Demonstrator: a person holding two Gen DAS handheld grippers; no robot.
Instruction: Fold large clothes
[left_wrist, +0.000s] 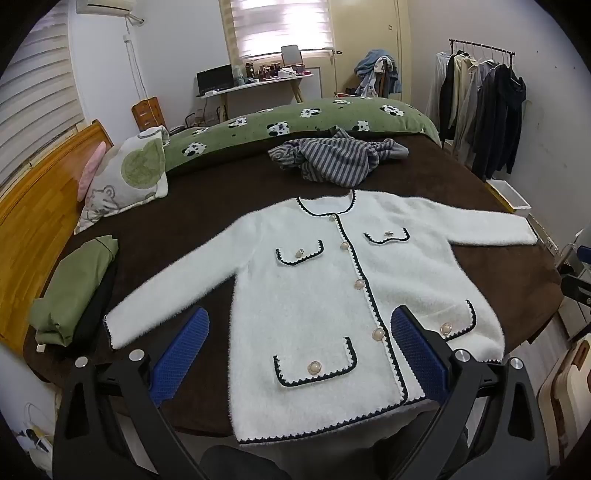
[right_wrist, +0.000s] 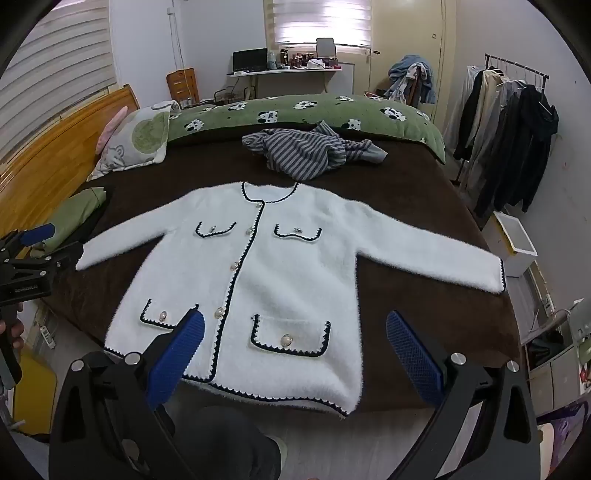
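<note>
A white fuzzy cardigan (left_wrist: 314, 295) with black trim, pearl buttons and several pockets lies flat and face up on the dark brown bed cover (left_wrist: 221, 192), sleeves spread to both sides. It also shows in the right wrist view (right_wrist: 280, 280). My left gripper (left_wrist: 299, 326) is open and empty, hovering above the cardigan's hem. My right gripper (right_wrist: 295, 328) is open and empty above the hem's right part. The left gripper also shows at the left edge of the right wrist view (right_wrist: 37, 251).
A crumpled grey striped garment (left_wrist: 332, 158) lies beyond the collar. Folded green and black clothes (left_wrist: 74, 288) sit at the left. A pillow (left_wrist: 125, 177), a green panda quilt (left_wrist: 295, 118), a wooden headboard (left_wrist: 33, 206), a clothes rack (left_wrist: 487, 110) and a white box (right_wrist: 517, 240) surround the bed.
</note>
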